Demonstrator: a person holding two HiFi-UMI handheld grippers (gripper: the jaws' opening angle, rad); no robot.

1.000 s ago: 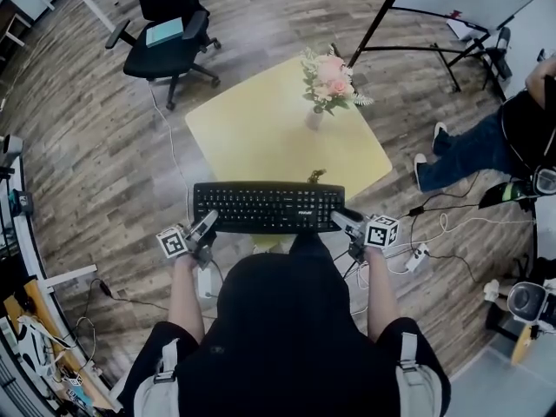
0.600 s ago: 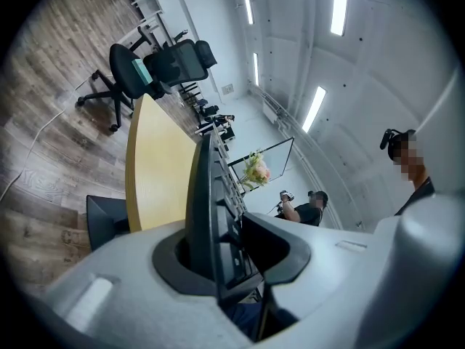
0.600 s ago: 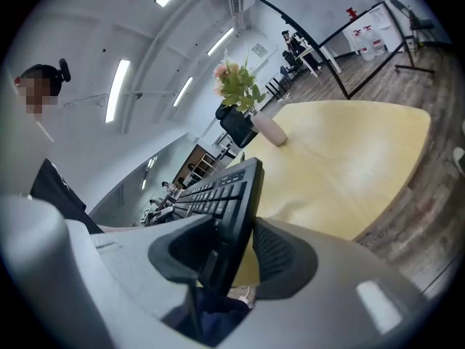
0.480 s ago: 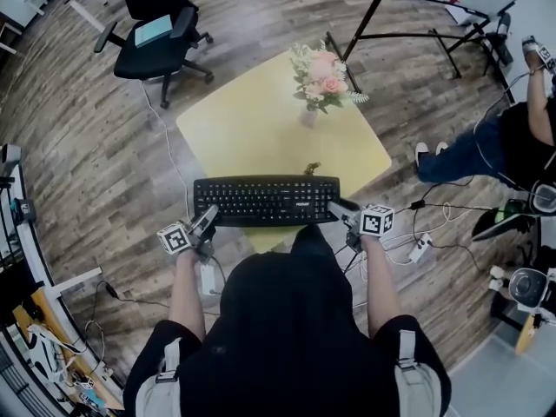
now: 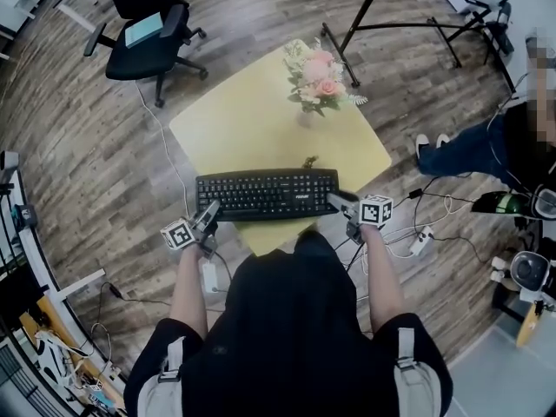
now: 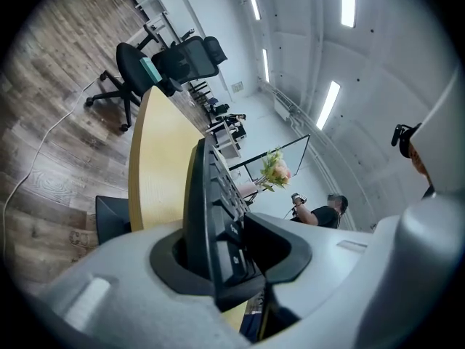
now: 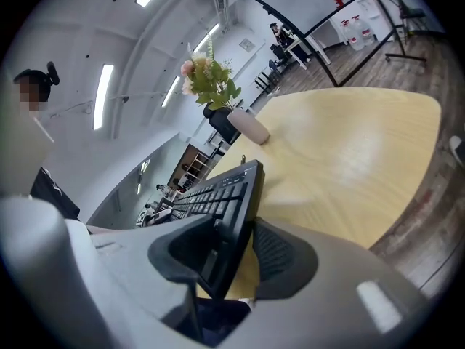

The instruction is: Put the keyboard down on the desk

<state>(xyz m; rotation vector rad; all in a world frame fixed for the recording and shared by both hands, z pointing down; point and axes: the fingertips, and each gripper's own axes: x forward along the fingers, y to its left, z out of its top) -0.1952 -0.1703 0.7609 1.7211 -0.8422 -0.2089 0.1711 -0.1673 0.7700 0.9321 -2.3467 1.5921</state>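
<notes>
- The black keyboard (image 5: 267,195) lies crosswise just below the middle of the head view, over the near edge of the yellow desk (image 5: 252,129). Its near long side reaches past that edge towards the person.
- The left gripper (image 5: 208,215) is at the keyboard's left end, lower left of centre. In the left gripper view, that end of the keyboard (image 6: 207,217) stands on edge between the two dark pads of the left gripper (image 6: 229,257). The jaws have just been opening a little, yet the pads look pressed against it.
- The right gripper (image 5: 341,201) holds the keyboard's right end. In the right gripper view, the keyboard (image 7: 225,195) runs up and left from the right gripper (image 7: 232,257), whose pads are clamped on its upper and lower faces.
- Whether the keyboard's underside touches the desk cannot be told. The right gripper view shows a faint shadow on the desk (image 7: 349,151) beside it.
- A vase of pink flowers (image 5: 317,78) stands at the far side of the desk, above the keyboard in the frame.
- A black office chair (image 5: 143,16) is at the upper left on the wood floor (image 5: 95,146).
- A seated person (image 5: 486,146) is at the right edge.
</notes>
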